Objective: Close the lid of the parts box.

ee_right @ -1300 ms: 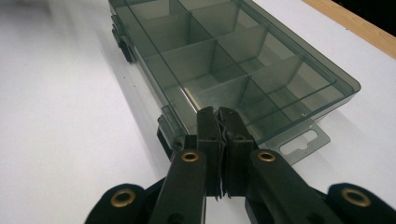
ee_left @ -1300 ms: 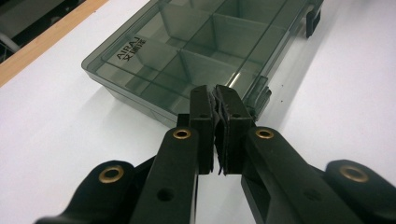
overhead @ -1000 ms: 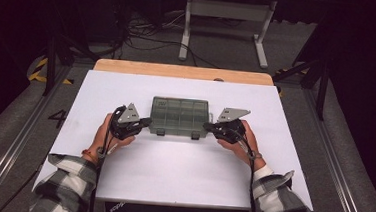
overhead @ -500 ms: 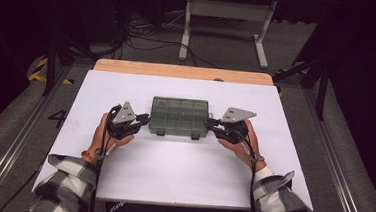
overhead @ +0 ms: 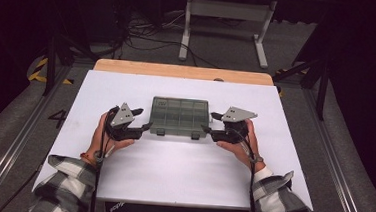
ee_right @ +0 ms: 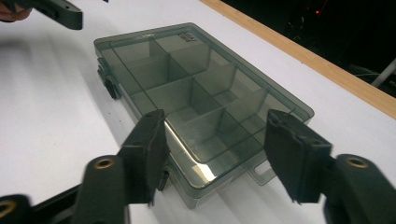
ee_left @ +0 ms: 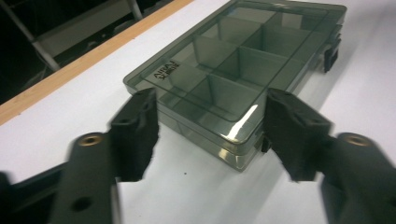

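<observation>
- A smoky compartment box (overhead: 179, 116) lies flat, lid closed, mid-counter (overhead: 171, 175) on the white sheet
- The left gripper (overhead: 146, 127) sits at its left end, jaws spread wide, gripping nothing
- The right gripper (overhead: 206, 130) mirrors it at the right end, jaws likewise released
- Judging by this, nothing is grasped yet: the box is flanked, and any lift or opening remains

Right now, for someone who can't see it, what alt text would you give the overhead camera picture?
A person's two hands each hold a black gripper, the left gripper and right gripper, open at opposite ends of a closed, smoky clear compartment box lying flat on a white table. Plaid sleeves enter from below; a dark floor with cables lies beyond.
</observation>
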{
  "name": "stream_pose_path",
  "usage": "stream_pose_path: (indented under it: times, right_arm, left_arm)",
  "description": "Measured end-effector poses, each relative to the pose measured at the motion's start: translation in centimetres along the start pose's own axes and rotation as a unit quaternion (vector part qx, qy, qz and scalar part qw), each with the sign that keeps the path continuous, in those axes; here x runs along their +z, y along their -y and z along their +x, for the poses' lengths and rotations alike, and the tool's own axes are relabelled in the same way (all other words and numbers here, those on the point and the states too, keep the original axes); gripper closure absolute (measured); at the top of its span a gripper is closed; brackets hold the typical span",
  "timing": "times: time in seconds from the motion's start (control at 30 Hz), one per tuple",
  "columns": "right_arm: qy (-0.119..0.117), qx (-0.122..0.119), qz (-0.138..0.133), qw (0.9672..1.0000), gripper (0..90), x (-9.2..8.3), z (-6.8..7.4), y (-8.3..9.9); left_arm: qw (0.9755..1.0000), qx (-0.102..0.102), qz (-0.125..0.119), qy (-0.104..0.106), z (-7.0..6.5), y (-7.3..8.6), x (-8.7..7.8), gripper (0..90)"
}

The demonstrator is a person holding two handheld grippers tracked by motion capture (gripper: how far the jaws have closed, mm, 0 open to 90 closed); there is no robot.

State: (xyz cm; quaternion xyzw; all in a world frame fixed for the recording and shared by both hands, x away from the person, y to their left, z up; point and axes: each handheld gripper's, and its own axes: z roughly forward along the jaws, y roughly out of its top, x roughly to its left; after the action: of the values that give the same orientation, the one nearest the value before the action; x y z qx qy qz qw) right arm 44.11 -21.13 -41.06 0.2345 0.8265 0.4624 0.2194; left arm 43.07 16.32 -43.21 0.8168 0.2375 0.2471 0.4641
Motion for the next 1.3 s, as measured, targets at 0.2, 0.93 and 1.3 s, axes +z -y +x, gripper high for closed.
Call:
stream_pose_path:
  times: [0.2,0.93,1.3]
  right_arm:
    - [0.023,0.004,0.002,0.9997,20.2,0.2,0.0,0.1]
    - [0.06,-0.009,-0.002,0.9981,6.4,-0.1,0.5,-0.2]
    - [0.073,-0.032,-0.011,0.9968,7.1,-0.9,1.3,-0.5]
  left_arm:
    - [0.9999,-0.003,-0.005,-0.013,0.0,0.1,-0.1,19.9]
    - [0.9997,0.005,-0.023,-0.002,-0.1,0.0,-1.1,5.5]
    - [0.9992,0.007,-0.039,-0.006,-0.4,-0.2,-2.3,5.9]
